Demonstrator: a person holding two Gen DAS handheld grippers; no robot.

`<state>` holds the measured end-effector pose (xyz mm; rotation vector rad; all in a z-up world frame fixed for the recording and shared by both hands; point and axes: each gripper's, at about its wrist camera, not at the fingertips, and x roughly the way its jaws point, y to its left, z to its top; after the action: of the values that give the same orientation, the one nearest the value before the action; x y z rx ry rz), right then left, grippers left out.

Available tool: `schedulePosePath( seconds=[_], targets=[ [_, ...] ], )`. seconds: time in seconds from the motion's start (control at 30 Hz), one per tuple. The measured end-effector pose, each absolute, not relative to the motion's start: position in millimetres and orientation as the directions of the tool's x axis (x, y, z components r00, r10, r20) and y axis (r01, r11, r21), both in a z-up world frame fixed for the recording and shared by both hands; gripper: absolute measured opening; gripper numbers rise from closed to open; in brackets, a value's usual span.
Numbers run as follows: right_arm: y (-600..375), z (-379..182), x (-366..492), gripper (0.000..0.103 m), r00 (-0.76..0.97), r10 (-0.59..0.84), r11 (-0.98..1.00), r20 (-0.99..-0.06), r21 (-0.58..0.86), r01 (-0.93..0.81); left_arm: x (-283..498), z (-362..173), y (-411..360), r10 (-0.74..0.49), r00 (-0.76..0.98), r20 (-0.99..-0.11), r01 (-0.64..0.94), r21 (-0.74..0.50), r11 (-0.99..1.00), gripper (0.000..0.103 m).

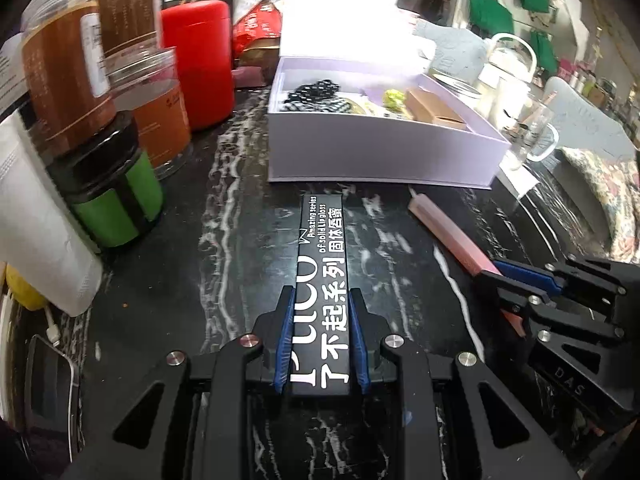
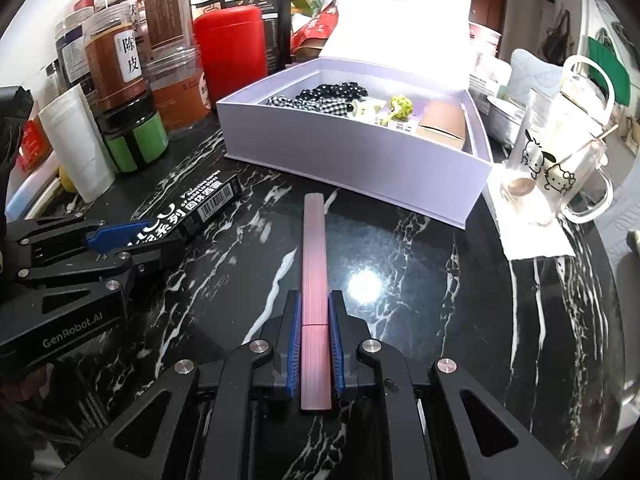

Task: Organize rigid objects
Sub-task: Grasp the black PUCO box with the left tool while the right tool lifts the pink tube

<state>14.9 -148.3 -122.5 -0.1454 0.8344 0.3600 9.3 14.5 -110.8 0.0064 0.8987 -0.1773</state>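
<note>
Clamping your left gripper on the black carton, you face the lavender box. It holds scrunchies and a brown carton. Your right gripper pinches the pink stick.

On the tabletop an open box sits at the far middle, with small items inside it. Jars and a canister crowd the far left. A glass mug stands right of the box. Nearer lie a lettered carton on the left and a slim stick to its right.
</note>
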Motion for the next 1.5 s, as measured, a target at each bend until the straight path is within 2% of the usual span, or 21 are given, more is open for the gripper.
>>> schedulePosePath(
  seconds=[0.2,0.83,1.5],
  targets=[
    [-153.9,-121.7,9.4,0.013,0.614,0.266,0.936,-0.743,0.047,-0.348,1.6,-105.1,19.0,-0.101,0.639,-0.763,0.122,-0.029,0.992,0.025],
    [-170.1,-96.7,-40.1,0.013,0.693,0.255,0.95,-0.674,0.04,-0.311,-39.4,-75.9,17.3,-0.124,0.68,-0.722,0.121,-0.056,0.991,0.025],
    [-175.9,-124.7,-45.2,0.016,0.624,0.268,0.954,-0.734,0.111,-0.279,-40.0,-75.1,12.9,-0.153,0.669,-0.727,0.149,-0.07,0.986,0.025]
  ],
)
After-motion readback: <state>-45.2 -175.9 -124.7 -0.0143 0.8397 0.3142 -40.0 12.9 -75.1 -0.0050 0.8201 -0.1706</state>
